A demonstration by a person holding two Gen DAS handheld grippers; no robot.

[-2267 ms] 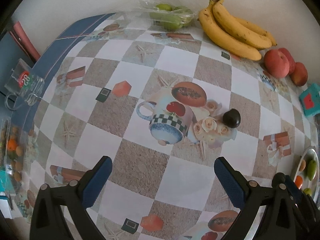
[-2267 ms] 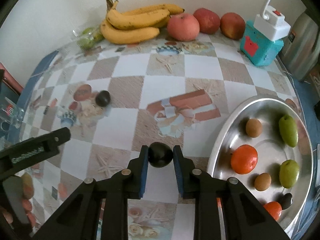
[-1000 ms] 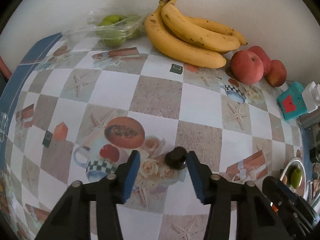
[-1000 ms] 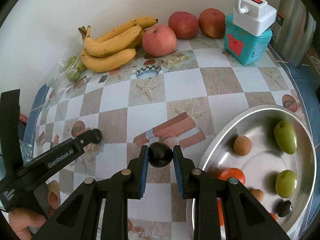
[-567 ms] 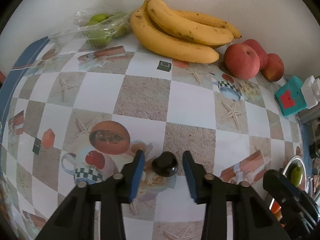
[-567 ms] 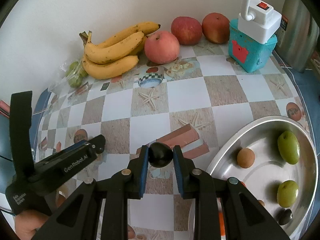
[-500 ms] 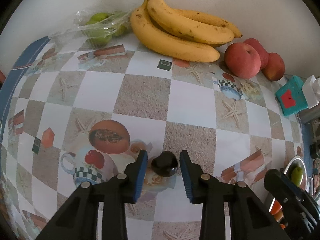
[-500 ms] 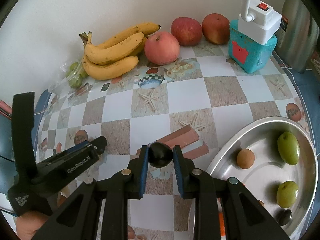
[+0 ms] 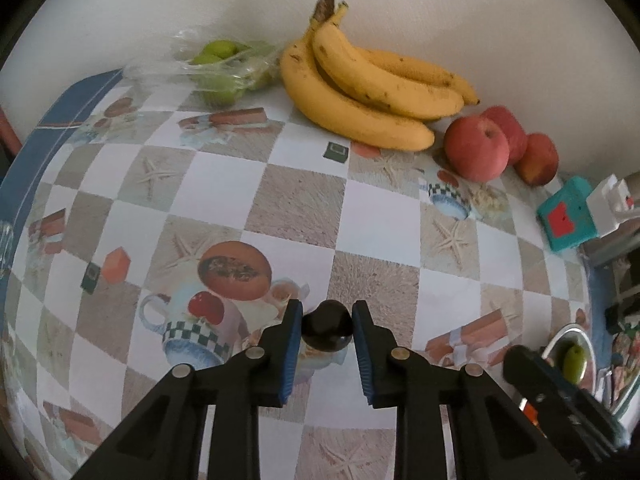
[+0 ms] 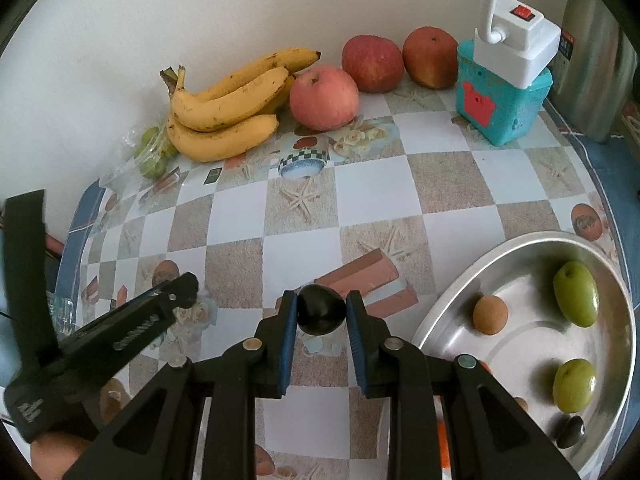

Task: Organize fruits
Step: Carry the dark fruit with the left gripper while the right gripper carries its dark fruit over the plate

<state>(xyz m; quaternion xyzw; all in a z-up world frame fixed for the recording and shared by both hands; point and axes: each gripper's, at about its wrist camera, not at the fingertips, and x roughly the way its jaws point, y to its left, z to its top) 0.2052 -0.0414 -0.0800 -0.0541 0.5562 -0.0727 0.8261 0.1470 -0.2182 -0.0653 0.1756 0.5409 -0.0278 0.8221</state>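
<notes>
Soft, even daylight, source unclear — faint shadows under the bananas (image 9: 372, 92). Fisheye bent the edges, corners went black; left view looked slightly blurred, possibly motion.

A home kitchen or dining corner: the surface (image 10: 376, 184) wears a checked oilcloth printed with cups and starfish, pushed against a plain white wall. Bananas (image 10: 224, 112) and apples (image 10: 324, 96) lie at twelve o'clock, a metal fruit dish (image 10: 520, 344) at four.
</notes>
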